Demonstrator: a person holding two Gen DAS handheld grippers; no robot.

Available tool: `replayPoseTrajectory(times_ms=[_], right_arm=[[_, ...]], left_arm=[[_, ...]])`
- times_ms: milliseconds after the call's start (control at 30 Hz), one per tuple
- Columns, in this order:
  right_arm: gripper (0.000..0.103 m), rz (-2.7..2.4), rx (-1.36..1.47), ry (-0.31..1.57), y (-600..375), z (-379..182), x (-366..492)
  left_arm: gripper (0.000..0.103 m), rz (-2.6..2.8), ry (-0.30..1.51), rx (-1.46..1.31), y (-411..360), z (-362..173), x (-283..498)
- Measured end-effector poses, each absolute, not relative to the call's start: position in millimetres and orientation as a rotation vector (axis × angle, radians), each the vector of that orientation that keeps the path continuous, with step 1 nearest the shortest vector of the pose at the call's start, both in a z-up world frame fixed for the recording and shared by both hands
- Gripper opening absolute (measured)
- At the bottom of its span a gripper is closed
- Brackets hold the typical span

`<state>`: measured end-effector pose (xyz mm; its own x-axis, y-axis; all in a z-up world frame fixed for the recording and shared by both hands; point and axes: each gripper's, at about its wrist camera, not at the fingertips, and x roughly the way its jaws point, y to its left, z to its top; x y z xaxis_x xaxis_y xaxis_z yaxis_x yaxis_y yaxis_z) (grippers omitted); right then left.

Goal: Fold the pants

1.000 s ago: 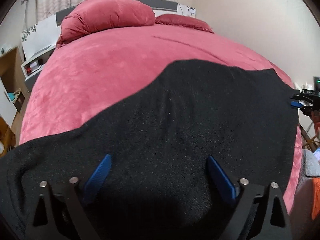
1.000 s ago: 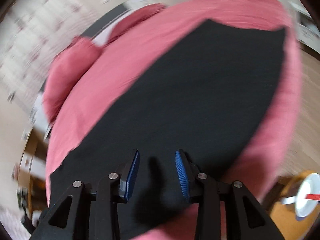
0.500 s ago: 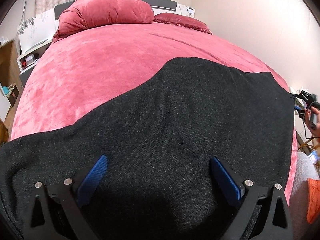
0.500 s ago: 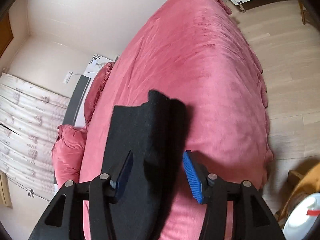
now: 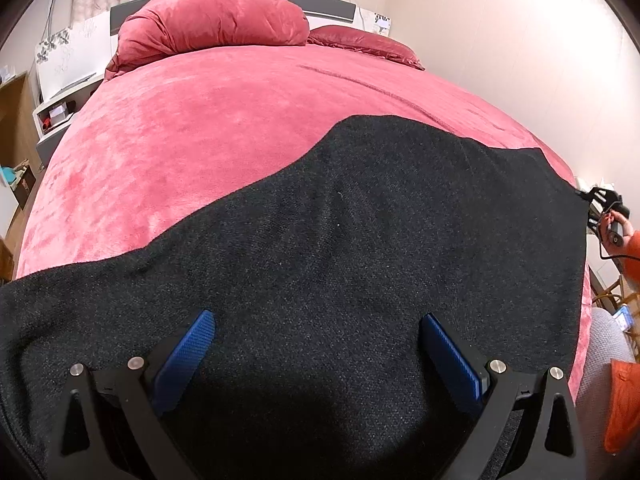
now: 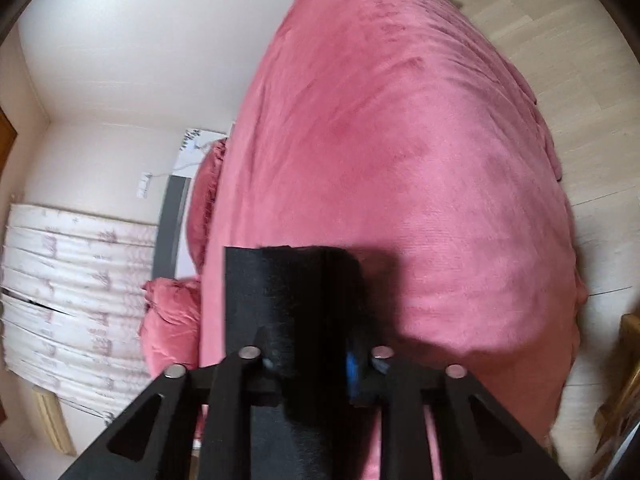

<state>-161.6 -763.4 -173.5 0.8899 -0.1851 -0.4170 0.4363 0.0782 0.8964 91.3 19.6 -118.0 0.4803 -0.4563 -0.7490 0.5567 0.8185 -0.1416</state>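
Right gripper closing, apparently on pants

Black pants on pink bed

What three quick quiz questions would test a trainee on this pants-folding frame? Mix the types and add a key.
1. True or false: the left gripper has its jaws clamped on the black pants.
2. Which is bunched between the right gripper's closing jaws? A) the red pillow B) an edge of the black pants C) nothing
3. Fill in: the pants lie spread on a ____ bed cover.

Key
1. False: its blue pads stand wide apart above the cloth.
2. B: dark cloth fills the gap between the jaws.
3. Pink; the red pillow sits at the head of the bed.
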Motion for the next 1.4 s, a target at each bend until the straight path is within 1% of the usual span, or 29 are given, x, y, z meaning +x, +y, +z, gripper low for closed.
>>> replayPoseTrajectory(times_ms=[133,333,467,567,667,733,800,833,900,1000,1033,1067,1100,1167,1267,1333,1367,1400], right_arm=[[0.016,-0.447,1.350,0.220,-749.9,-139.7,-146.9],[0.016,-0.375,1.161,0.322,-695.9,-66.0,-103.4],[0.016,-0.281,0.996,0.407,-632.1,-23.6,-72.9],[0.016,-0.175,0.868,0.457,-564.1,3.8,-52.4],[0.016,-0.069,0.732,0.497,-493.8,19.3,-39.6],[0.016,0.016,0.604,0.567,-432.0,17.9,-30.5],[0.016,0.100,0.430,0.663,-356.0,1.2,-22.6],[0.016,0.126,0.396,0.692,-334.6,-7.3,-20.1],[0.016,0.197,0.365,0.780,-281.1,-43.4,-19.8],[0.018,0.181,0.294,0.930,-229.0,-103.9,-10.0],[0.018,0.139,0.267,0.955,-221.7,-116.2,-7.9],[0.018,0.114,0.275,0.939,-218.6,-123.4,-11.4],[0.018,0.097,0.327,0.893,-222.5,-122.2,-16.8],[0.017,0.095,0.389,0.876,-230.0,-118.2,-20.5],[0.017,0.130,0.480,0.769,-245.8,-93.6,-33.2],[0.017,0.157,0.446,0.692,-248.9,-67.4,-45.3],[0.017,0.170,0.402,0.696,-247.4,-60.9,-48.6],[0.017,0.183,0.340,0.751,-243.9,-62.3,-48.3]], left_arm=[[0.102,-0.623,0.872,0.122,18.9,-118.2,92.3],[0.103,-0.631,0.888,0.073,26.7,-111.2,95.2],[0.103,-0.637,0.916,-0.101,45.1,-95.0,100.1],[0.103,-0.640,0.910,-0.242,64.2,-84.2,96.8],[0.103,-0.636,0.886,-0.281,76.4,-78.1,88.3],[0.103,-0.643,0.869,-0.276,80.3,-74.8,80.1],[0.103,-0.660,0.855,-0.256,82.6,-71.5,70.4],[0.103,-0.666,0.854,-0.251,82.9,-72.1,66.8],[0.103,-0.680,0.848,-0.235,85.8,-72.0,58.8],[0.103,-0.683,0.855,-0.216,87.0,-74.4,51.8],[0.103,-0.687,0.859,-0.213,87.7,-74.1,51.0],[0.103,-0.692,0.857,-0.211,88.8,-72.8,48.3],[0.103,-0.695,0.853,-0.211,89.6,-72.2,46.3],[0.103,-0.700,0.848,-0.214,90.5,-71.5,42.6],[0.103,-0.698,0.847,-0.217,90.9,-71.8,39.0],[0.103,-0.700,0.849,-0.222,90.5,-72.0,37.9],[0.103,-0.700,0.849,-0.224,89.9,-72.0,37.3],[0.103,-0.699,0.852,-0.225,87.0,-73.1,39.1]])
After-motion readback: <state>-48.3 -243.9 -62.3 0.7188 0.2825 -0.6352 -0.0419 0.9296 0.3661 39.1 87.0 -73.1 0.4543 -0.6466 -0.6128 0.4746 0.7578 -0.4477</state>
